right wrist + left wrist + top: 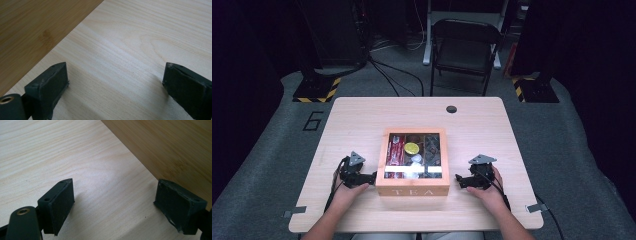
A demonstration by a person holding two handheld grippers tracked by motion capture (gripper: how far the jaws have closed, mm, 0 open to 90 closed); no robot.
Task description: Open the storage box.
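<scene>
Both the left gripper (373,176) and right gripper (458,178) gaped wide, empty, flanking the glass-lidded wooden tea box (413,190). It looked rigid, fairly heavy and smooth-sided; its lid's front edge seemed the best hold.

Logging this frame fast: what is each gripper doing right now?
Left gripper: open, empty, beside the tea box.
Right gripper: open, empty, at the box's other side.
</scene>
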